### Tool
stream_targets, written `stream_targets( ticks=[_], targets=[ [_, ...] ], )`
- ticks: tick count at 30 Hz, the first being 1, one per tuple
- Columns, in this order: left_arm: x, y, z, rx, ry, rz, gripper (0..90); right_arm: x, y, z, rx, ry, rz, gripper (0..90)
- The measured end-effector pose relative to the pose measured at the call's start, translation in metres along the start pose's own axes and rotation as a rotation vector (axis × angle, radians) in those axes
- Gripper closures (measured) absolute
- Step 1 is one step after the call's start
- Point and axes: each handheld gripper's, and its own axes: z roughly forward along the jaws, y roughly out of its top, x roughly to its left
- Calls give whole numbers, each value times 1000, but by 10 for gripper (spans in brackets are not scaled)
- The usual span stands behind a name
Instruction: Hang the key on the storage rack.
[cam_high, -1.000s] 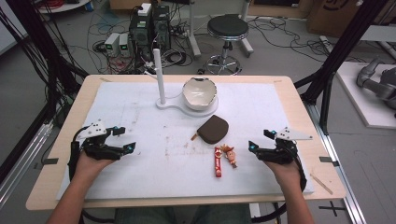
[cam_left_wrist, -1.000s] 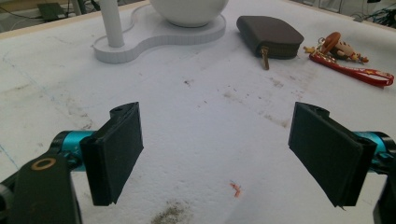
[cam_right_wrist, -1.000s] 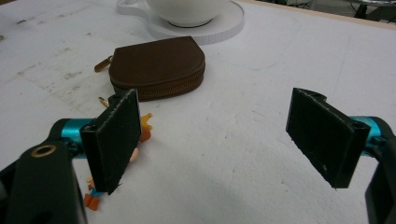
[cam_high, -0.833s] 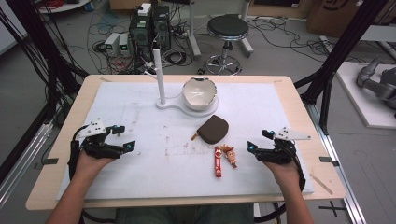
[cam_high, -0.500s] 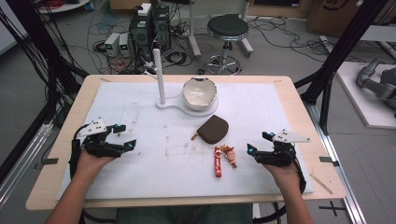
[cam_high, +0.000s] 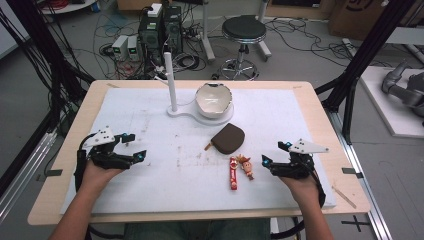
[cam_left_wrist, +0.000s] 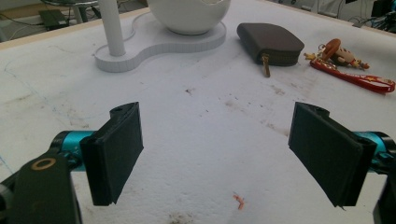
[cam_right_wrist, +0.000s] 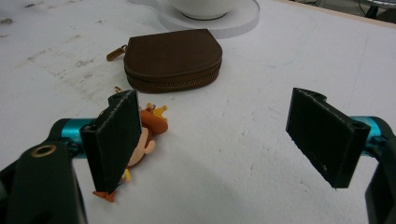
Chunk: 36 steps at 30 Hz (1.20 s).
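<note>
The right gripper (cam_high: 274, 154) rests on the white mat (cam_high: 150, 115) with its jaws spread wide and nothing between them; the small figure keychain (cam_high: 244, 165) lies just to its left, beside the red strap (cam_high: 233, 173), and the brown zip pouch (cam_high: 228, 138) lies beyond both, near the white bowl (cam_high: 213, 99) on its stand. The left gripper (cam_high: 134, 146) also rests wide open and empty, well apart from these items at the left of the mat.

This looks like a lab. Computer boxes (cam_high: 160, 27) and lots of black cables (cam_high: 45, 55) sit on the grey floor. A round stool (cam_high: 243, 30) stands behind the table (cam_high: 310, 95).
</note>
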Motion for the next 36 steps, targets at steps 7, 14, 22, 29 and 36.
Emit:
stream_targets(
  ticks=[7, 14, 22, 29, 36],
  targets=[
    [1, -1, 0, 3, 0, -12, 177, 3, 1, 3, 3, 14, -6, 183],
    [2, -2, 0, 8, -2, -10, 177, 13, 1, 12, 31, 47, -34, 184],
    [2, -2, 1, 10, -3, -15, 177, 29, 1, 23, 76, 75, -70, 184],
    [2, -2, 1, 13, -3, -12, 177, 40, 0, 34, 133, 76, -101, 184],
    [2, -2, 2, 20, -5, -11, 177, 43, -6, 48, 195, 67, -121, 184]
  ],
)
